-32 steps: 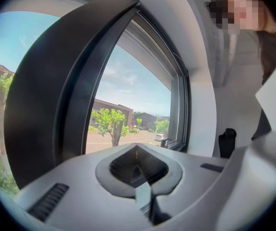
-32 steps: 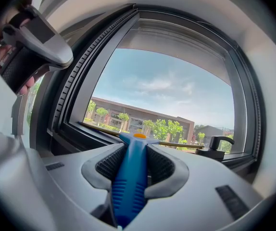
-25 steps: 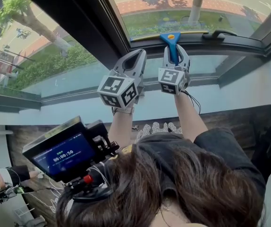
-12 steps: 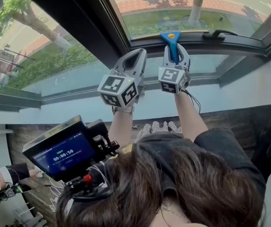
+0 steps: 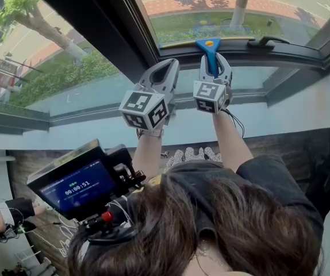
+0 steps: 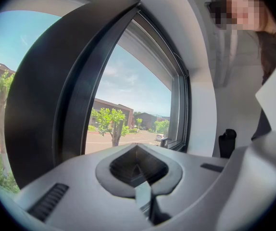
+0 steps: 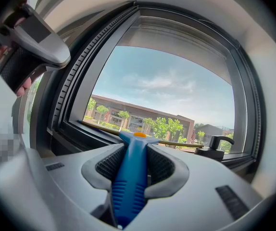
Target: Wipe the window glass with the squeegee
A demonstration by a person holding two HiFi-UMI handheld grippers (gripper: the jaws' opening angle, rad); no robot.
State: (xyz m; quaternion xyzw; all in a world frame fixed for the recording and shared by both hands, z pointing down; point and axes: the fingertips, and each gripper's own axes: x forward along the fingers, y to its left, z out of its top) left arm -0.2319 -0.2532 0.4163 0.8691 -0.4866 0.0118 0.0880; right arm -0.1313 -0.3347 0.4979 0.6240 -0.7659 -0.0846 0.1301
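While right gripper (image 5: 213,62) clamps one squeegee (image 5: 207,44), left gripper (image 5: 165,66) closed.

Lower rail of the dark window frame (image 5: 303,53) carries a black latch handle (image 5: 268,40) towards its right end, with the squeegee (image 5: 208,43) laid blade-first along the rail's upper edge against the window glass (image 5: 211,4), just left of that handle, and a pale sill (image 5: 303,111) below.
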